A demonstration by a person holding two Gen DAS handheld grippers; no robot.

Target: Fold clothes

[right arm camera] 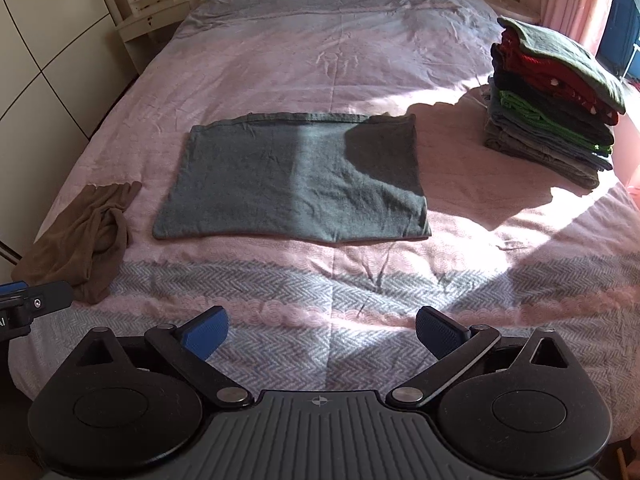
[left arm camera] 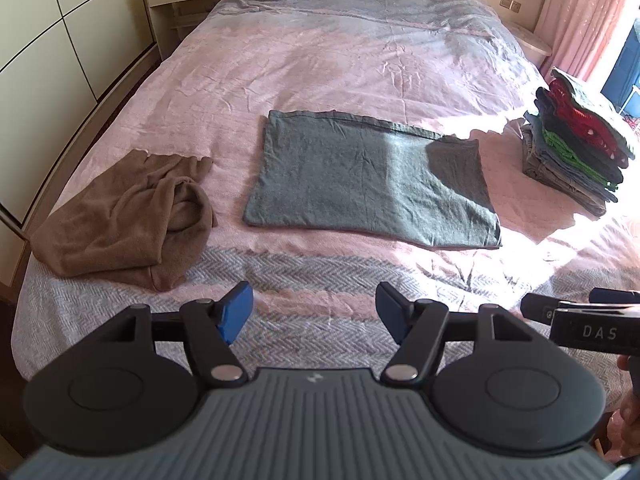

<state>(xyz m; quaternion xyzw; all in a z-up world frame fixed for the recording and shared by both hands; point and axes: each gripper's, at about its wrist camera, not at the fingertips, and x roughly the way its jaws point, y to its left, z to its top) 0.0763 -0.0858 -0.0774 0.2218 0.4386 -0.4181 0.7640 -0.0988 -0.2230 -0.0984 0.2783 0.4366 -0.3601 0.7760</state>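
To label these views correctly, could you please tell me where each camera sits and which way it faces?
Left wrist: sits on the left hand-held gripper, open, facing up the bed; the right hand-held gripper's edge shows at right.
Right wrist: sits on the right hand-held gripper, open, facing the same way; the left one's edge shows at left.
Shared: grey garment, brown garment, folded stack.

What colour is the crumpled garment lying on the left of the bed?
Brown crumpled garment; it shows best in the left wrist view.
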